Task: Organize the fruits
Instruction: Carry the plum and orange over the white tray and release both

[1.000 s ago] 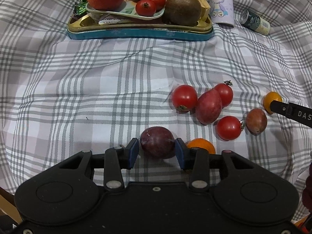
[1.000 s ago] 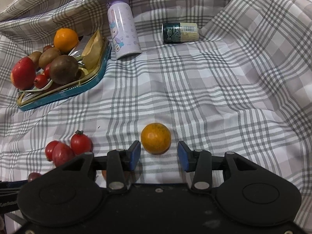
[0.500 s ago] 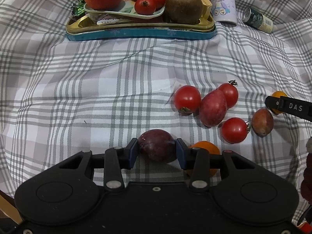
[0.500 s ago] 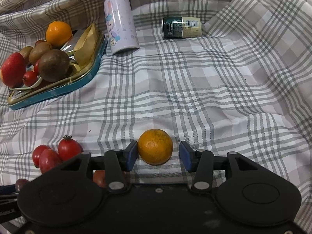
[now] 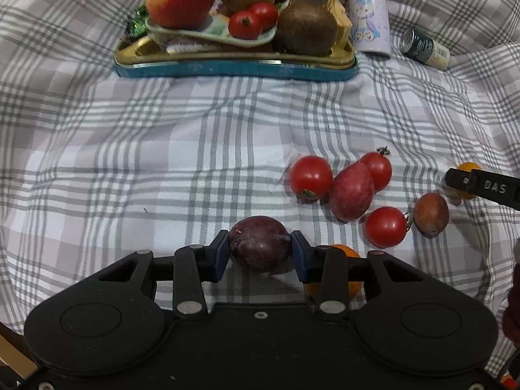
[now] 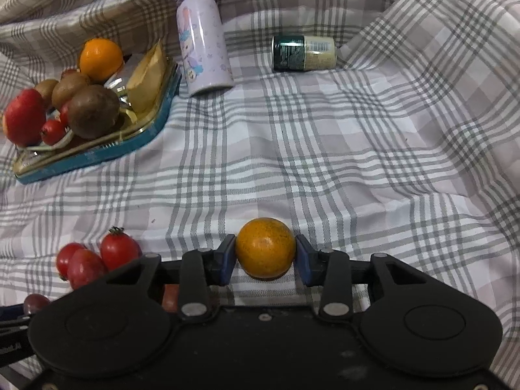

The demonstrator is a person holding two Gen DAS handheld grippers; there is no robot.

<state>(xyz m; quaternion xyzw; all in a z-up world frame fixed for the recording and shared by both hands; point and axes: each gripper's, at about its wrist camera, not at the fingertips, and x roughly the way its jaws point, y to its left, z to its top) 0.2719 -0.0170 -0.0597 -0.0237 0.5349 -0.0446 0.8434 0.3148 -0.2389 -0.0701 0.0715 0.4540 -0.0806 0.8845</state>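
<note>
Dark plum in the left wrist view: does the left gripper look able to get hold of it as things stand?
Probably yes: the plum already sits between the closing left gripper's pads, both touching it, nothing blocking.

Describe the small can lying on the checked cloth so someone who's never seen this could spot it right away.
Start at the blue-rimmed fruit tray on the checked cloth. Beside its far corner stands a lilac cartoon bottle, and beyond that, apart from it, is the small can. It is the only thing lying on its side, dark green at one end with a pale label.
</note>
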